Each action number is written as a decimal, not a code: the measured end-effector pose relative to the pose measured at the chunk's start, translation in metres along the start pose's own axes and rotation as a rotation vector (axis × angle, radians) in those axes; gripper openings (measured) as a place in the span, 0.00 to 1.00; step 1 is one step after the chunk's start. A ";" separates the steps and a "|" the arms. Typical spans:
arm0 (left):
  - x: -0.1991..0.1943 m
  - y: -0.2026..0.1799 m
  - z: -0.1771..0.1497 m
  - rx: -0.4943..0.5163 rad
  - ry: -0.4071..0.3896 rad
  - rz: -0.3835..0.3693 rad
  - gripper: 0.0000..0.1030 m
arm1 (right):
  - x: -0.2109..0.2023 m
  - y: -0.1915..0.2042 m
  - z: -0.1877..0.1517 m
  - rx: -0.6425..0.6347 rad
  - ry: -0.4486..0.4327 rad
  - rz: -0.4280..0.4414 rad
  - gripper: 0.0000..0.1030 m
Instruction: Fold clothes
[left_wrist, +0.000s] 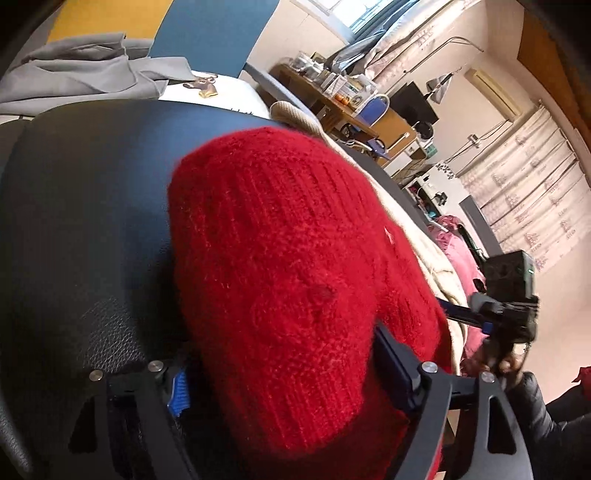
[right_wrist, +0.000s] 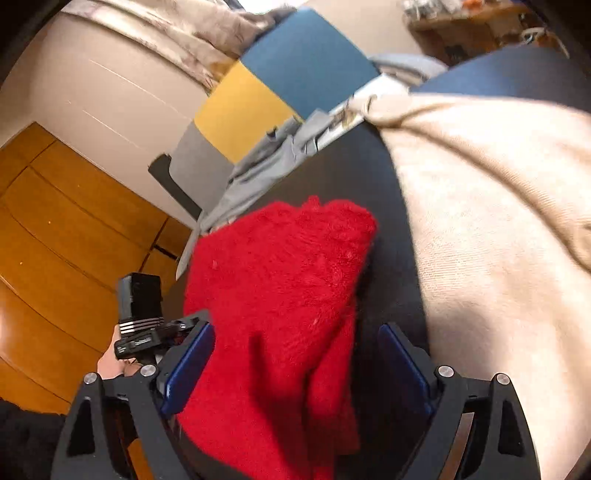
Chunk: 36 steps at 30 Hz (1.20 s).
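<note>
A red knit sweater (left_wrist: 280, 240) lies bunched on a black leather surface (left_wrist: 92, 221). My left gripper (left_wrist: 286, 369) stands wide open around its near end, and the knit fills the gap between the blue pads (left_wrist: 179, 391). In the right wrist view the red sweater (right_wrist: 280, 280) runs between the fingers of my right gripper (right_wrist: 297, 332), which is open. The knit lies against that gripper's left pad (right_wrist: 188, 365), with a gap to the other one. Each view shows the other gripper at its edge, held by a hand: the right gripper (left_wrist: 509, 295) and the left gripper (right_wrist: 140, 314).
A cream garment (right_wrist: 480, 221) lies right of the sweater on the black leather surface (right_wrist: 369, 177). A grey garment (left_wrist: 85, 74) and a white printed one (left_wrist: 221, 92) lie at the far end. Something pink (left_wrist: 458, 251) lies past the cream garment. A cluttered desk (left_wrist: 332, 96) and wooden floor (right_wrist: 55, 258) lie beyond.
</note>
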<state>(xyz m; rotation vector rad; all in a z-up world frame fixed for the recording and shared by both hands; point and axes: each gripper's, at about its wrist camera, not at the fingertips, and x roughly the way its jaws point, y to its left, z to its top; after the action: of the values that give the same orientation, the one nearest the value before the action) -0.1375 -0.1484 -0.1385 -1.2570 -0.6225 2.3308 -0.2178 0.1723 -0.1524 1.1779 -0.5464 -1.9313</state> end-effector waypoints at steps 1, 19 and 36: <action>0.001 0.000 0.001 -0.001 -0.004 -0.006 0.81 | 0.007 -0.001 0.001 -0.011 0.014 -0.014 0.88; -0.154 -0.006 -0.090 -0.014 -0.209 0.001 0.44 | 0.083 0.095 -0.066 0.005 0.187 0.281 0.36; -0.590 0.037 -0.235 -0.143 -0.993 0.540 0.43 | 0.278 0.572 -0.109 -0.608 0.470 0.856 0.36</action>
<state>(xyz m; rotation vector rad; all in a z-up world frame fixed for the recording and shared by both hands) 0.3544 -0.4607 0.1174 -0.2064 -0.8074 3.3902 0.0382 -0.3861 0.0453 0.7619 -0.1315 -0.9317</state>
